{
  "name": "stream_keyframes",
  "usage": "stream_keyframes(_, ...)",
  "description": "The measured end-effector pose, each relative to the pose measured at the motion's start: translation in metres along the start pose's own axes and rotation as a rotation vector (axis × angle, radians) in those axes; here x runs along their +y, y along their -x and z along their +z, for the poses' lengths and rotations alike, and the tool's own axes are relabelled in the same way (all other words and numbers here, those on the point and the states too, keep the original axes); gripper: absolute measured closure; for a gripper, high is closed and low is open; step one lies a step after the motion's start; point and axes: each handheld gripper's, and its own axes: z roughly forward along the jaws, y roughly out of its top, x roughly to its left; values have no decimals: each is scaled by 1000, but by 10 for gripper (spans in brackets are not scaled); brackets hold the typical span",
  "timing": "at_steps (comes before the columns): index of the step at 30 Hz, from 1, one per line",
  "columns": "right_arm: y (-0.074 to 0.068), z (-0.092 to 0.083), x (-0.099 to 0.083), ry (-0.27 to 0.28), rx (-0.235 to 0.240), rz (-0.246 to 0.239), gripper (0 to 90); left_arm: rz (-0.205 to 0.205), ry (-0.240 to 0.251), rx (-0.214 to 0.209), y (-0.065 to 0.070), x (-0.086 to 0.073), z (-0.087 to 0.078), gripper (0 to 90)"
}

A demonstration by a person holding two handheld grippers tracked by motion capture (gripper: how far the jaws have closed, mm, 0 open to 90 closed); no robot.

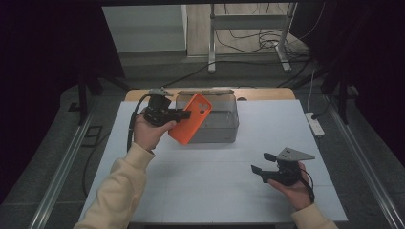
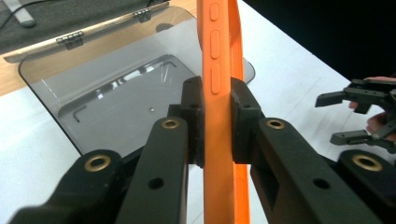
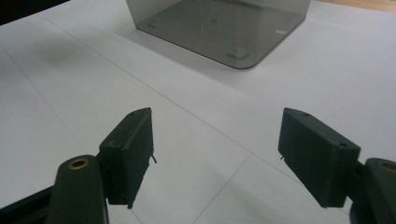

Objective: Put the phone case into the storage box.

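A: From the high view, where does the work stand?

B: The left hand-held gripper (image 1: 184, 114) clamps an orange phone case (image 1: 191, 118), held tilted in the air at the near left corner of the smoky clear box (image 1: 224, 125) on the white surface (image 1: 200, 176). The right hand-held gripper (image 1: 262, 162) rests low, jaws spread, nothing between them.

A: And the left gripper view?

B: Both pads pinch the phone case (image 2: 217, 116) on its edge, above the open box (image 2: 116, 93). The hinged lid (image 2: 84, 35) lies folded back. I'd carry it over the middle, lower it clear of the walls, then release.

A: The right gripper view?

B: The right hand-held gripper (image 3: 215, 158) gapes wide over bare surface (image 3: 70, 93), the box (image 3: 224, 28) ahead. Best kept away from the drop.
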Motion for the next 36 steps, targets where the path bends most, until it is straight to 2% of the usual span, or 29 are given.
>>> stream_keyframes(22, 1, 2, -1, -13, -6, -3, 271, -56, -4, 66, -16, 19, 17, 794)
stream_keyframes(36, 0, 3, -1, -15, -8, -4, 266, -87, -12, 130, -26, 25, 23, 793)
